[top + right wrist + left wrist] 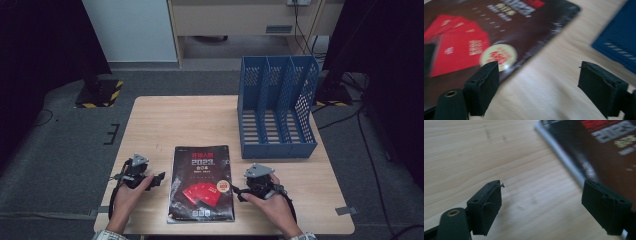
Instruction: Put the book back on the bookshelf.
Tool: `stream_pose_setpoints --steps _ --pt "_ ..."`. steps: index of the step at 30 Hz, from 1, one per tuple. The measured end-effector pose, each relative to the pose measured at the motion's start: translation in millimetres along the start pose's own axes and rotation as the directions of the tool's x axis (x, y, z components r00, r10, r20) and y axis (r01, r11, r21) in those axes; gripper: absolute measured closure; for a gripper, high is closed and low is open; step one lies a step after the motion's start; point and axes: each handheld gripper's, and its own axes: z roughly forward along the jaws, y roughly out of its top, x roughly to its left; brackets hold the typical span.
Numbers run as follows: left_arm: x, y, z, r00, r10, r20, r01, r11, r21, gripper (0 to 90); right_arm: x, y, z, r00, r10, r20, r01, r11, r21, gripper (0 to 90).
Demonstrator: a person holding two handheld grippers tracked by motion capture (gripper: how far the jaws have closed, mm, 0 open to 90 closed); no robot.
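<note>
- Book (201,183) as landmark: a thin, dark, glossy softcover with red cards printed on its cover, lying flat near the front edge of the wooden surface (165,115), between the two tools.
- Left hand-held gripper (159,178) sits just left of the book, jaws spread wide with nothing between them; in the left gripper view bare wood fills the gap and the book's pale edge (564,157) runs past the far jaw.
- Handling, as a guess: light, but floppy and slick on the cover, so it will likely sag if lifted by one corner. The long side edges look like the best places to pinch, one from each side, though lying flat it leaves little room for a jaw to get under.
- Right hand-held gripper (239,192) sits just right of the book, also wide open and empty.
- Blue file rack (276,107) stands behind and right of the book, three slots.
- Hard to make out: cover text is blurred in both gripper views, and the book's thickness cannot be judged.
</note>
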Motion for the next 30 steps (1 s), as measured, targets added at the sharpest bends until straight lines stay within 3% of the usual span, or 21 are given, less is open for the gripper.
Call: stream_pose_setpoints --steps 2,5,8,10,14,18,22,30 --pt "-11.4 1.2 -5.7 0.9995 0.017 0.028 -0.017 0.9998 -0.012 20.6 8.9 1.2 0.0 0.9981 -0.044 -0.043 0.044 0.999 -0.001 25.9" --pt "-26.1 -0.2 -11.1 0.9969 -0.017 0.077 0.019 0.9995 -0.024 25.0 20.1 2.2 1.7 0.9922 -0.078 -0.098 0.078 0.997 -0.003 29.5" --pt "-40.4 -3.0 -12.4 0.9966 0.005 0.082 -0.005 1.0000 -0.003 26.1 30.6 4.0 6.4 0.9800 -0.093 -0.176 0.098 0.995 0.017 24.3" --pt "-45.7 -2.9 -9.2 0.9946 0.016 0.103 -0.016 0.9999 0.000 26.2 34.9 4.4 8.8 0.9754 -0.093 -0.200 0.100 0.995 0.024 21.3" --pt "-48.0 -1.6 1.8 0.9951 0.020 0.097 -0.023 0.9994 0.026 30.2 37.6 3.3 18.4 0.9732 -0.096 -0.209 0.110 0.993 0.054 14.1" --pt "-47.3 0.7 7.9 0.9973 0.014 0.073 -0.016 0.9994 0.030 31.4 38.8 1.3 22.2 0.9745 -0.085 -0.208 0.101 0.992 0.071 12.5" --pt "-48.7 -1.3 13.3 0.9961 0.007 0.088 -0.012 0.9983 0.057 33.2 37.7 -0.5 24.5 0.9758 -0.058 -0.211 0.076 0.994 0.080 10.3" --pt "-49.6 -1.0 14.9 0.9932 0.015 0.116 -0.021 0.9986 0.048 33.5 42.3 -1.4 25.0 0.9816 -0.052 -0.184 0.067 0.995 0.077 9.5"
